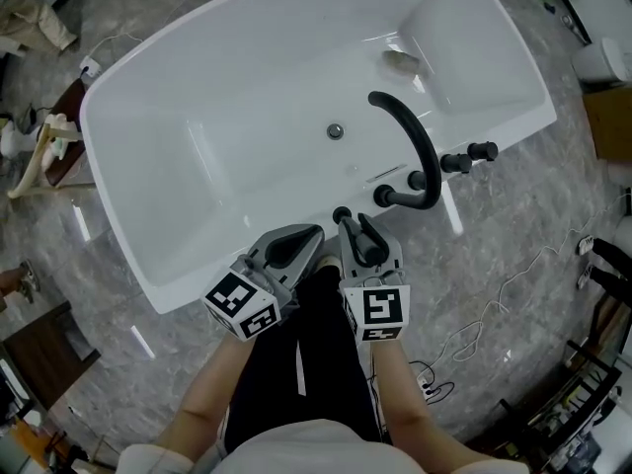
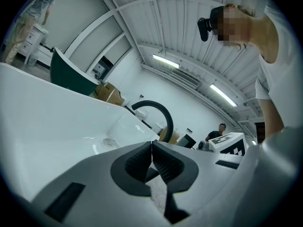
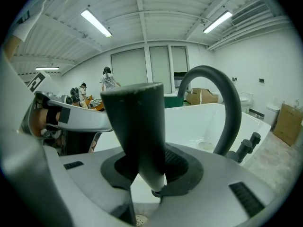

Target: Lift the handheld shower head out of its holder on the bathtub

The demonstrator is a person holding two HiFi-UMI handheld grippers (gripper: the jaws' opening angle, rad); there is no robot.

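Clamping shower head [image 3: 137, 126]: right claw [image 3: 150, 171] | left claw [image 2: 152, 162]: together, empty | marker cube [image 1: 375, 307]: seemingly patterns

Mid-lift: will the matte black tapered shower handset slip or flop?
Likely rigid: the matte black shower handset stands straight in the right gripper. It looks wider above the grip, so probably won't drop; smooth finish may twist.

The white rectangular bathtub [image 1: 197, 166] is smooth and glossy. The black arched spout [image 1: 410, 131] at its near rim and the black tapered handheld shower head [image 3: 137, 126] look matt. The grey veined stone floor [image 1: 513, 265] is polished. The right gripper [image 3: 147, 174] is matt grey plastic, with ribbed black pads [image 3: 182, 167].
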